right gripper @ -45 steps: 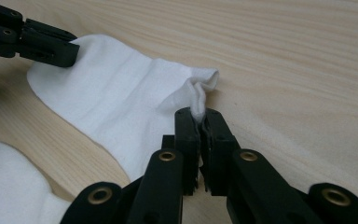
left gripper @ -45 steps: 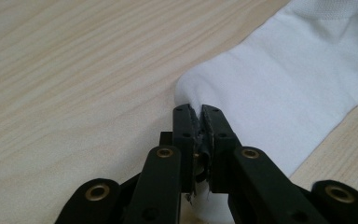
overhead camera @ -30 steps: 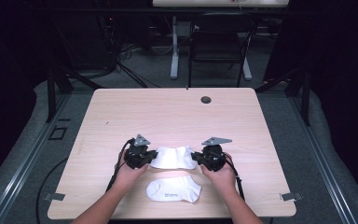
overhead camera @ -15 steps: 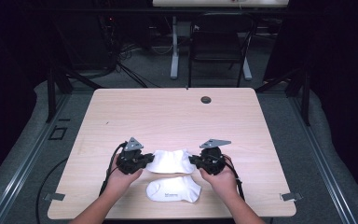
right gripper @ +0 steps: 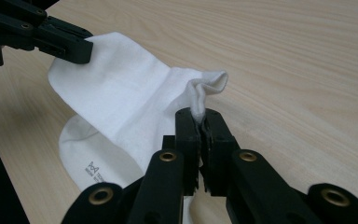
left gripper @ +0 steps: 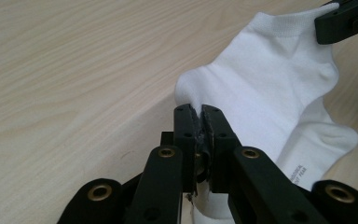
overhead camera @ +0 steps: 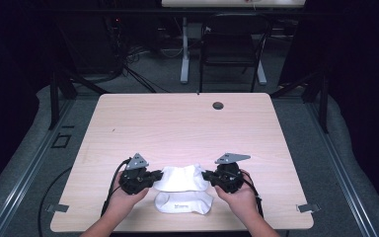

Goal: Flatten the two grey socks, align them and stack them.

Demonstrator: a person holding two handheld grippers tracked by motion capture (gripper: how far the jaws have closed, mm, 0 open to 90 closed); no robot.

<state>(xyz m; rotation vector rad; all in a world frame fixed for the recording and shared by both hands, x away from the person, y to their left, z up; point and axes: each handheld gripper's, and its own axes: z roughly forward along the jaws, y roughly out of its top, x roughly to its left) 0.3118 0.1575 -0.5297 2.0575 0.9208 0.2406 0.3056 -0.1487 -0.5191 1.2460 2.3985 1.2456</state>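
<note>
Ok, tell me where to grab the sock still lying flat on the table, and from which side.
Take the lower sock at its two outer ends, coming in level from left and right. It lies flat and crosswise near the table's front edge, partly under the lifted sock, so its ends are probably the freest fabric to pinch.

Small dark print marks the lower sock (right gripper: 91, 161) on the table (overhead camera: 187, 123) — in the right gripper view it shows as a little emblem above two short lines of lettering, too fine to read. In the left gripper view the same sock (left gripper: 303, 158) carries two lines of tiny print near its edge — the characters run sideways and stay illegible. From the high view the mark (overhead camera: 181, 206) appears as a faint grey smudge on the sock's middle. The upper sock (overhead camera: 180, 177) bears no print that can be seen. No other text, number or sign can be read.
</note>
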